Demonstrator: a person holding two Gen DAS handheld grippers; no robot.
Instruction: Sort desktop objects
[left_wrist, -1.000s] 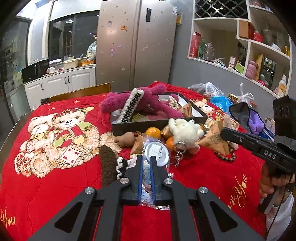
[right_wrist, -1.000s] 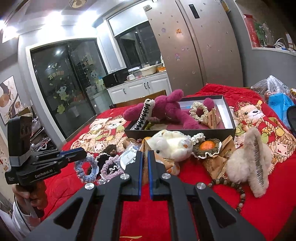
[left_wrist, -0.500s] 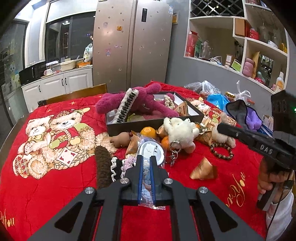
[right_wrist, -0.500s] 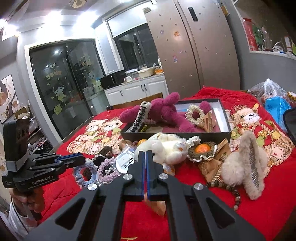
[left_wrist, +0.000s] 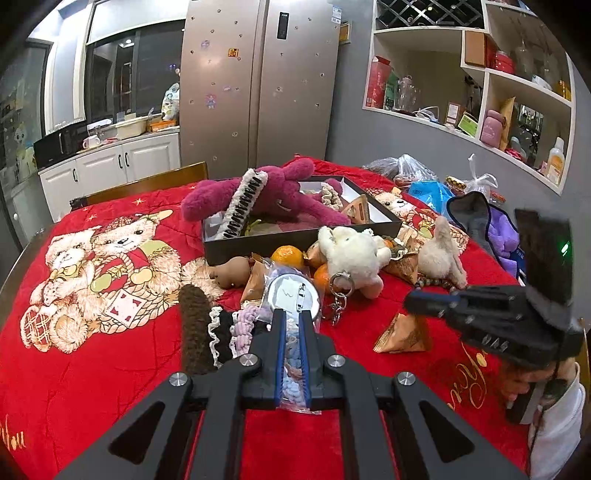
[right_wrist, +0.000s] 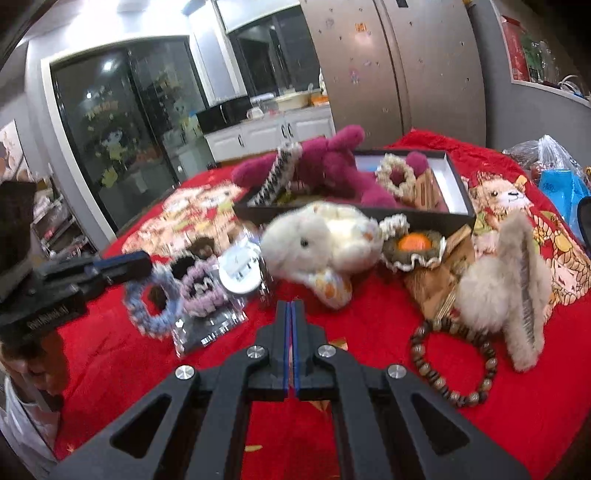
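Note:
My left gripper is shut on a clear plastic packet of hair ties, which holds a round white tin; the packet also shows in the right wrist view. My right gripper is shut and looks empty. In the left wrist view it hovers just above a gold pyramid packet that lies on the red cloth. A black box behind holds a magenta plush. A white plush lies in front of the box.
Oranges, more gold packets, a fluffy beige clip, a wooden bead bracelet, a brown fuzzy clip and scrunchies clutter the red teddy-bear cloth. Bags sit at the far right. Shelves line the right wall.
The gold pyramid packet came out of the pile with my right gripper and now lies on the cloth. The right gripper has drawn back and up, shut. The left gripper still holds the packet.

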